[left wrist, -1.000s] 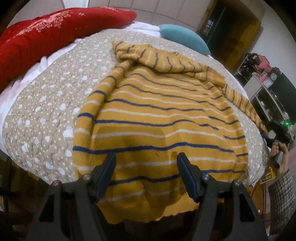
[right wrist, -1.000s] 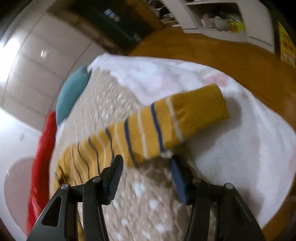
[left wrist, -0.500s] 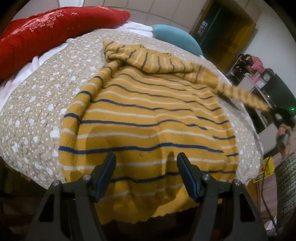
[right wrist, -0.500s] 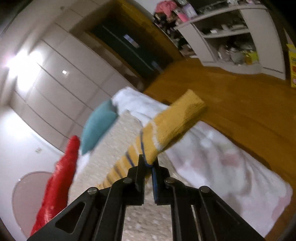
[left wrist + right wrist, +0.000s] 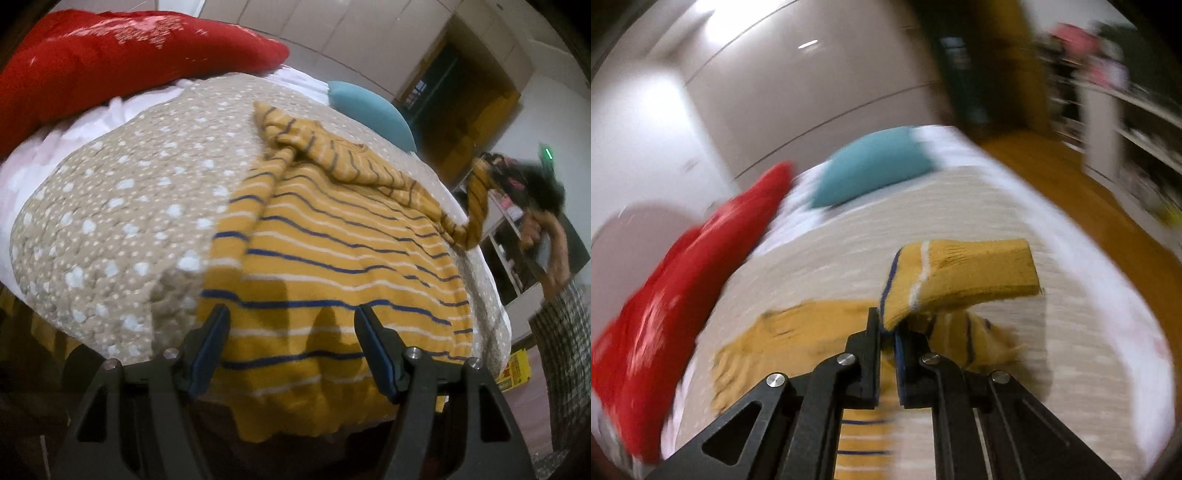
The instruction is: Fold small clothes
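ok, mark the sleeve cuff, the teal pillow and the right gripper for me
sleeve cuff [image 5: 982,273], right wrist view, on the plain ribbed end past the white stripe.
teal pillow [image 5: 875,164], right wrist view, middle of its face.
right gripper [image 5: 887,334], right wrist view, between the fingertips, shut on the sleeve.

Mustard striped sweater [image 5: 332,251] lies flat on bed, one sleeve [image 5: 964,273] lifted.

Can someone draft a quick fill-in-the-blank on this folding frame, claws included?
1. The right claw is shut on the sweater's ____.
2. The left claw is ____ above the sweater hem.
3. The pillow past the sweater is ____.
4. The sweater lies on a dotted ____.

Missing words: sleeve; open; teal; quilt
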Action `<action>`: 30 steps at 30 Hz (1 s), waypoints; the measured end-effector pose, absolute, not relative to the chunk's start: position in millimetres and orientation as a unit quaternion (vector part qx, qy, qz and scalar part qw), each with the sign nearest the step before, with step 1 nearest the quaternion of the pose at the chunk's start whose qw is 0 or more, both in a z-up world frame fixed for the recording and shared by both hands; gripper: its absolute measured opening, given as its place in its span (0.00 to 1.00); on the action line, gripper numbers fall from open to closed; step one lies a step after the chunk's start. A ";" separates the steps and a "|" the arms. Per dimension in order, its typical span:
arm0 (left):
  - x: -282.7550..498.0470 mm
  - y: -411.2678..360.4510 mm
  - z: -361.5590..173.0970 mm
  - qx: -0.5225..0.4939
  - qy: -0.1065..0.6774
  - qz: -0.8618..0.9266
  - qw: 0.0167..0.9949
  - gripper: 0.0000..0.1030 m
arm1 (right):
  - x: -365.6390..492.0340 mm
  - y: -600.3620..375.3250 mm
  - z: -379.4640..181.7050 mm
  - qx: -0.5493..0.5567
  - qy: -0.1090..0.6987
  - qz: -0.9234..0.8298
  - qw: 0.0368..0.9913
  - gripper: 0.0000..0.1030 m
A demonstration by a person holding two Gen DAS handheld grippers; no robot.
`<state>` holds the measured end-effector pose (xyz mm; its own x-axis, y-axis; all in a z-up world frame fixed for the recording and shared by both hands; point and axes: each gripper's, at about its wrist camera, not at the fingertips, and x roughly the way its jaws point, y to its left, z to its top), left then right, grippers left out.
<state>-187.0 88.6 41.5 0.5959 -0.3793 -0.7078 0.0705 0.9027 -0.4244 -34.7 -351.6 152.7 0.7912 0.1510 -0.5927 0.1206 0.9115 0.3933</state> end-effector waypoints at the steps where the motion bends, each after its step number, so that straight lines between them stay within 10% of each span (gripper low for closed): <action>1: -188.3 93.8 40.2 -0.183 0.430 -0.126 0.875 0.66 | -20.3 -318.0 154.6 0.194 0.328 0.033 0.924 0.07; 13: -212.0 169.1 20.8 -0.256 0.415 -0.078 0.870 0.67 | 64.0 -52.0 49.3 0.082 0.471 0.215 0.851 0.14; 30: -205.5 161.5 13.6 -0.247 0.428 -0.081 0.866 0.69 | 4.4 -147.0 79.4 0.113 0.432 0.198 0.873 0.36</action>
<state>-205.5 161.5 13.6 0.6209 -0.3521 -0.7004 -0.0706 0.8647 -0.4973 4.4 -147.0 79.4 0.5482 0.4430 -0.7094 -0.2471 0.8961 0.3686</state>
